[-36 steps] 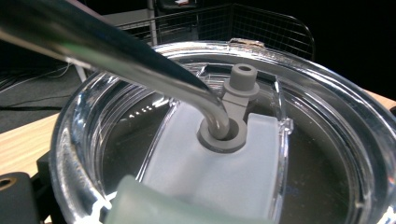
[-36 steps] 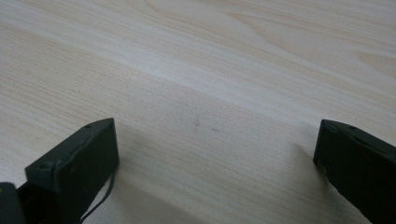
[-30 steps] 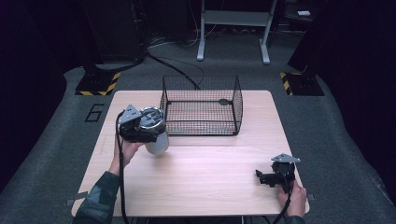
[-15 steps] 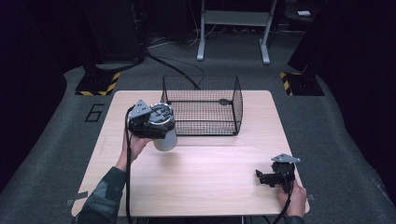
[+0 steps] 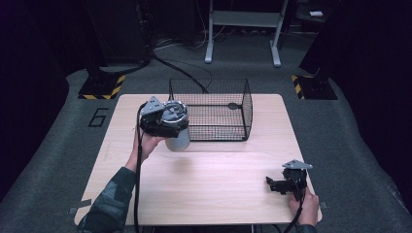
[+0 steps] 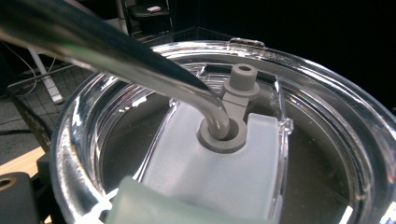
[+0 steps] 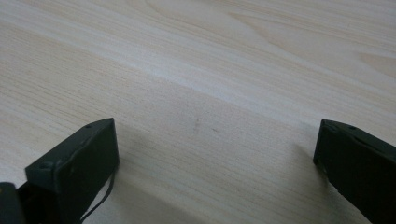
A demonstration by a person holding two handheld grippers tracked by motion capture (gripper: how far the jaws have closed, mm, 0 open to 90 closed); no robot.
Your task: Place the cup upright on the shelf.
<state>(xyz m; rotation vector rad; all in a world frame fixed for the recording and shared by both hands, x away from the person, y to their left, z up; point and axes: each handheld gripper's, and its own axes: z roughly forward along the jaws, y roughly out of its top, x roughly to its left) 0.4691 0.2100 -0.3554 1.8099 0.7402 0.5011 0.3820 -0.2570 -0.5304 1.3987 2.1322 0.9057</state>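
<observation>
A silver tumbler (image 5: 178,140) with a clear lid (image 6: 299,130) and a bent metal straw (image 6: 116,51) hangs above the table, just left of the wire basket's front left corner. My left gripper (image 5: 167,121) is shut on the tumbler near its top. In the left gripper view the lid sits very close, with the straw going through a grey grommet. My right gripper (image 5: 274,184) rests on the table at the front right. Its jaws stand wide open in the right gripper view (image 7: 215,135), with only bare wood between them.
A black wire basket (image 5: 247,104) stands at the back middle of the light wooden table (image 5: 218,194), with a small dark thing on its floor. Cables and metal stand legs lie on the grey floor behind the table.
My left gripper has carried the tumbler to the right and a little higher, closer to the basket's left side. The right gripper has stayed where it was.
</observation>
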